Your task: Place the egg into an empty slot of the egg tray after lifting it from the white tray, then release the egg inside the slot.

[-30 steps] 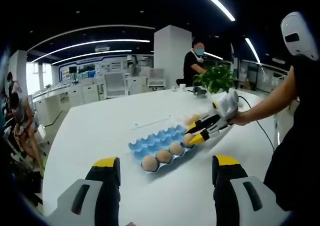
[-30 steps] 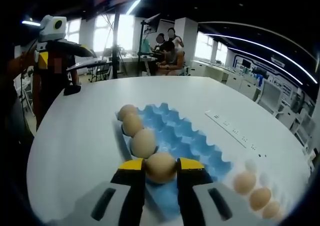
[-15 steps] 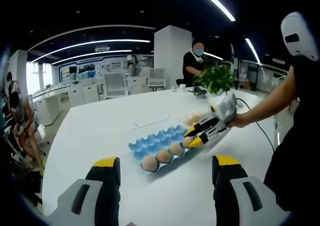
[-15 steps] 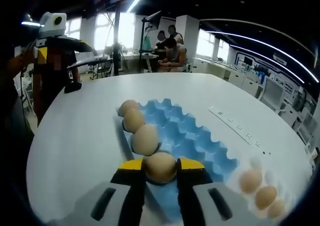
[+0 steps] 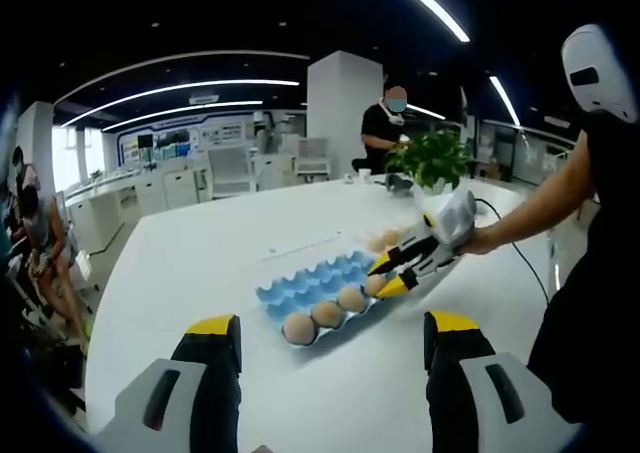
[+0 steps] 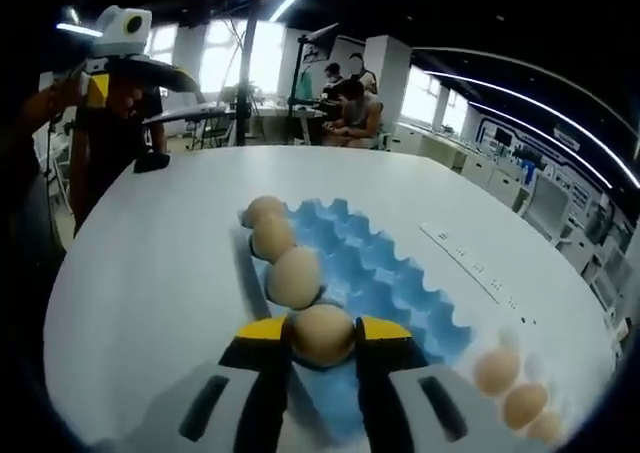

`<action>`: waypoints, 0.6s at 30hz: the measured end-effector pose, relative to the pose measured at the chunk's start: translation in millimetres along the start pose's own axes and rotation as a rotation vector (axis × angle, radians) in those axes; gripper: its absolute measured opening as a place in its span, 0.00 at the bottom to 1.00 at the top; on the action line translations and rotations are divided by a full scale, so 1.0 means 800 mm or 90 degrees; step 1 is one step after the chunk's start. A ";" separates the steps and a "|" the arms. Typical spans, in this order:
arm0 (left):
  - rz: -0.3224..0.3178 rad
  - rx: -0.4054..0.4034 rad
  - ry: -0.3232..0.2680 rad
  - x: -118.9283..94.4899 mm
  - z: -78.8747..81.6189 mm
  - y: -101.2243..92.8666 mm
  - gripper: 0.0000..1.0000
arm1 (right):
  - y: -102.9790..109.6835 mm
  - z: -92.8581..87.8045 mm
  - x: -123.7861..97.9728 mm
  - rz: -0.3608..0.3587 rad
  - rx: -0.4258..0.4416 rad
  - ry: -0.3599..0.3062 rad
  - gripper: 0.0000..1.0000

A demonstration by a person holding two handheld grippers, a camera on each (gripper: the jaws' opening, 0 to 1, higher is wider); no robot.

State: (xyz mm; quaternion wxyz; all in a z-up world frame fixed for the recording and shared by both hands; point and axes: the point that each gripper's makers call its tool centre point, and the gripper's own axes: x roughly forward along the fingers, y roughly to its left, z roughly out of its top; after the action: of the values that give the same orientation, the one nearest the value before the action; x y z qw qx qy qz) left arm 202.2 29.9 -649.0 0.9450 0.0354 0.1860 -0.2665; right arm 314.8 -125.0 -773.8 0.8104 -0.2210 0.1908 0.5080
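White round tabletop (image 6: 150, 273) under strip-lit office ceiling, and the right gripper (image 6: 322, 335) has its yellow-tipped jaws clamped on a brown egg (image 6: 321, 333), low over the near end of the blue moulded egg tray (image 6: 385, 273). Three eggs (image 6: 293, 276) sit in the row beyond. More eggs wait on the white tray (image 6: 520, 368) alongside. Left gripper (image 5: 325, 338) hangs back, jaws wide apart, holding nothing.

- The egg tray (image 6: 370, 273) looks like blue moulded paper pulp, dull and bumpy.
- The egg (image 6: 322, 334) at its near end has a smooth tan shell with a soft shine.
- The table (image 6: 150, 273) under it is smooth and white.
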 end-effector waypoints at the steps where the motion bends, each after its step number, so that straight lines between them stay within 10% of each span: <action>1: -0.001 0.000 0.000 0.001 0.000 0.000 0.75 | 0.001 0.001 -0.001 0.002 0.000 -0.005 0.28; 5: 0.000 0.000 0.000 0.002 0.000 0.000 0.74 | 0.000 0.009 -0.003 0.003 0.021 -0.031 0.44; 18: -0.003 0.004 -0.006 0.006 0.004 -0.003 0.75 | -0.003 0.011 -0.019 -0.005 0.004 -0.035 0.38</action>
State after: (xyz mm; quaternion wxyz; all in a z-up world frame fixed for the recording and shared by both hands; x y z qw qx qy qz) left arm 206.0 25.2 -647.7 0.9451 0.0363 0.1808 -0.2697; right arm 311.4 -132.1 -757.8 0.8178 -0.2052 0.1692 0.5104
